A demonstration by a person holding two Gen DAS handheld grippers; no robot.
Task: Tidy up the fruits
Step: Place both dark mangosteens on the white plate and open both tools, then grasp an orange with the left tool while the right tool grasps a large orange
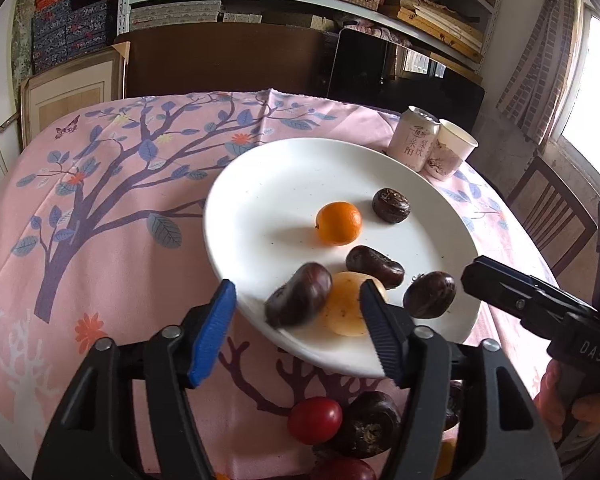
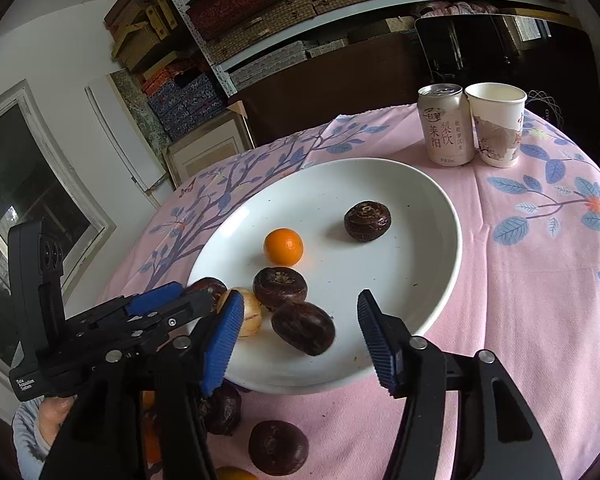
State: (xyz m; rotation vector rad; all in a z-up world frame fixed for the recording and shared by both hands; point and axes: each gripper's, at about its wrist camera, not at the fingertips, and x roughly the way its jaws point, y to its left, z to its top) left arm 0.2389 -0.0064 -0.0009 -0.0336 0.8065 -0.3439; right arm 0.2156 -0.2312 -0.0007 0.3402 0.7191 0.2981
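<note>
A white plate (image 1: 268, 184) on the pink tablecloth holds a small orange (image 1: 338, 223), several dark water chestnuts and a pale yellow fruit (image 1: 346, 308). My left gripper (image 1: 298, 328) is open over the plate's near rim; a blurred dark chestnut (image 1: 300, 299) lies between its fingers, apart from both pads. My right gripper (image 2: 296, 340) is open over the plate (image 2: 380, 184), around a dark chestnut (image 2: 303, 328) without touching it. The orange (image 2: 283, 246) sits mid-plate. The left gripper (image 2: 168, 304) shows at the plate's left edge.
A drink can (image 2: 444, 124) and a paper cup (image 2: 496, 124) stand behind the plate. Loose fruit lies on the cloth before the plate: a red tomato (image 1: 315, 420), dark chestnuts (image 1: 366, 424) (image 2: 278, 446). A wooden chair (image 1: 552, 216) stands at the right.
</note>
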